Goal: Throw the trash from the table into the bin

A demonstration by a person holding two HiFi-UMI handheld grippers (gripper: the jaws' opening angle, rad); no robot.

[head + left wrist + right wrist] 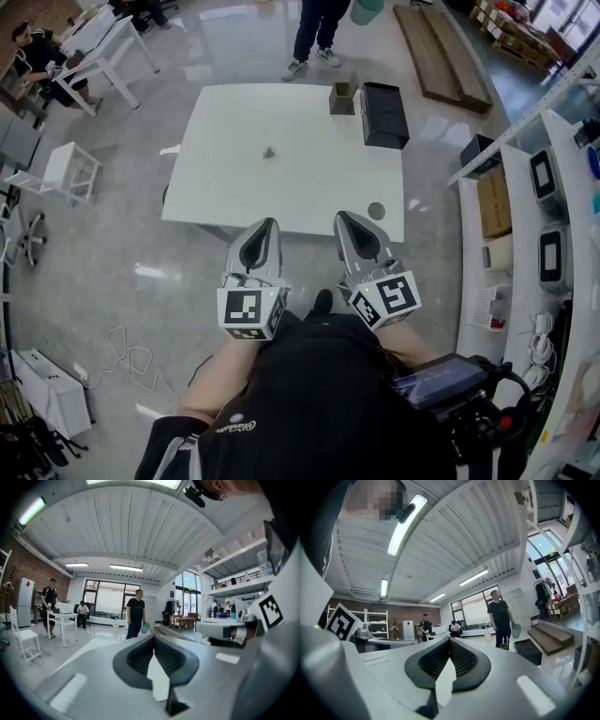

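Observation:
A small grey crumpled scrap of trash [269, 151] lies near the middle of the white table [234, 187]. A small round greyish thing [376, 211] lies near the table's front right corner. The black bin [383, 114] stands at the far right of the table, with a small brown box [343, 97] to its left. My left gripper [265, 225] and right gripper [349, 217] hover side by side over the table's near edge, both shut with nothing in them. The jaws also meet in the left gripper view [152, 641] and the right gripper view [449, 644].
A person [314, 33] stands beyond the table's far edge, holding a green bucket [146, 627]. White desks and chairs [70, 173] stand at the left, with seated people behind. Shelves [548, 234] run along the right. Wooden boards [441, 52] lie on the floor at the back right.

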